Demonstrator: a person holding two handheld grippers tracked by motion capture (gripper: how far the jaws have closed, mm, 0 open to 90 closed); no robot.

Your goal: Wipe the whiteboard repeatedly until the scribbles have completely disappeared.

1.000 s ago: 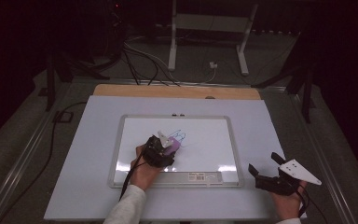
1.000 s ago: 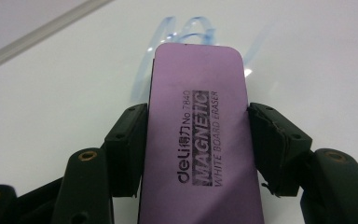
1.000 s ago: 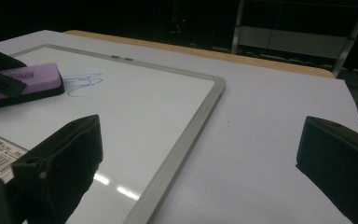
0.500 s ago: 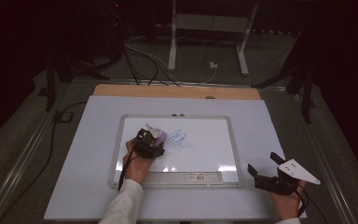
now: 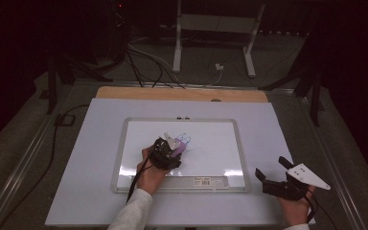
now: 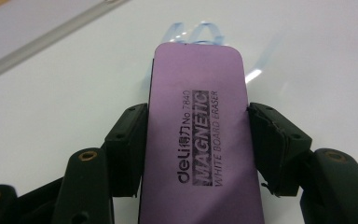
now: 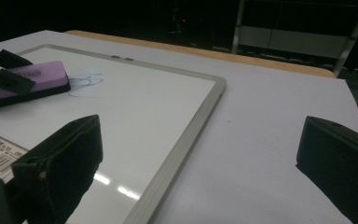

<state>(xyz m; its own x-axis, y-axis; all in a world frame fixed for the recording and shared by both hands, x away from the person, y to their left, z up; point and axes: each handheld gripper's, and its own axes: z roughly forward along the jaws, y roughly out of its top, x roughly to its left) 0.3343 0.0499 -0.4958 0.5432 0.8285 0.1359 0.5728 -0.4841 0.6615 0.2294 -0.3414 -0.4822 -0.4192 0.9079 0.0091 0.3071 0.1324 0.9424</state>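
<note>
One purple eraser (image 6: 196,140) clamped in left claw (image 6: 198,140), blue scribble (image 7: 86,80) touching ahead

The eraser (image 6: 198,140) lies on the whiteboard (image 5: 211,153), just before the scribble (image 7: 86,80).

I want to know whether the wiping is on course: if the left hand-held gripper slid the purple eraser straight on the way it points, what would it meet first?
Most likely the blue scribble on the whiteboard, just past the front edge of the purple eraser that the left hand-held gripper clamps. Beyond that, bare board up to its frame.
</note>
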